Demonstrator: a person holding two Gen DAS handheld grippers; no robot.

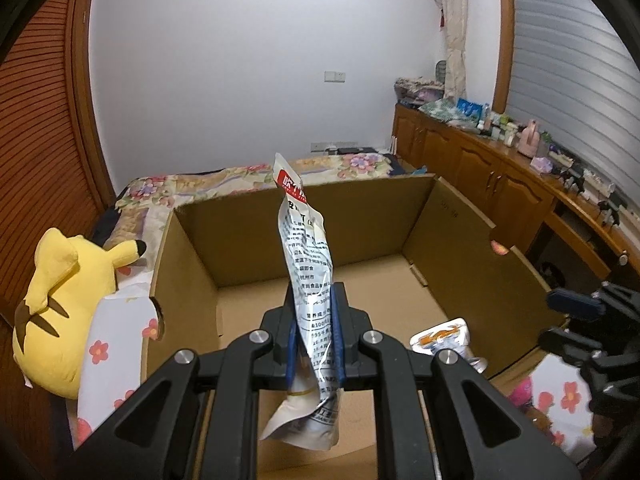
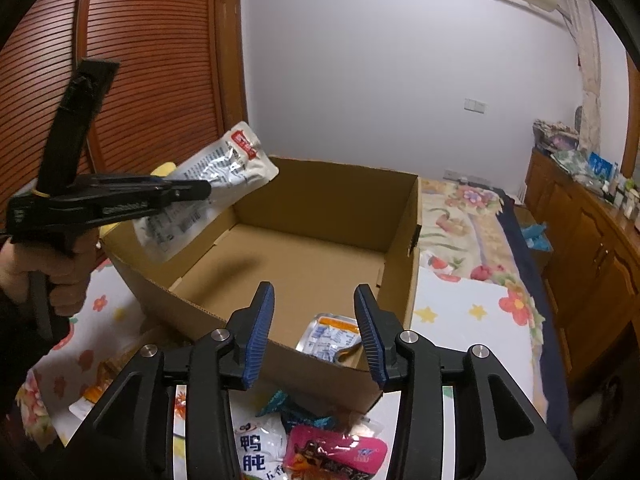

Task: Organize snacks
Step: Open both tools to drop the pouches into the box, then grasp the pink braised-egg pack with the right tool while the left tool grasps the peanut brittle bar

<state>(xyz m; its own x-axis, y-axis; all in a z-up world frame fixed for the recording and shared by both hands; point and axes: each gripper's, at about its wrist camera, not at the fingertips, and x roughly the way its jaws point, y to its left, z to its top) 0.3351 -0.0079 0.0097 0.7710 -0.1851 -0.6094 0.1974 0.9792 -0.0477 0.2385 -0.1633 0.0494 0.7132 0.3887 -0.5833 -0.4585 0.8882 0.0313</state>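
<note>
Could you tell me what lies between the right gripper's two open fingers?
Nothing is held there. In the right wrist view, the right gripper frames only the cardboard box, with an orange-and-white snack packet lying inside.

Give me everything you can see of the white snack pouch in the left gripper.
The white snack pouch is a crinkled, glossy foil-like packet, silver-white with dense black print and a red label near its top seal. The left gripper is shut on it, blue fingers pinching its lower half. It stands tilted, hanging free above the near left corner of the open cardboard box, touching nothing else.
</note>
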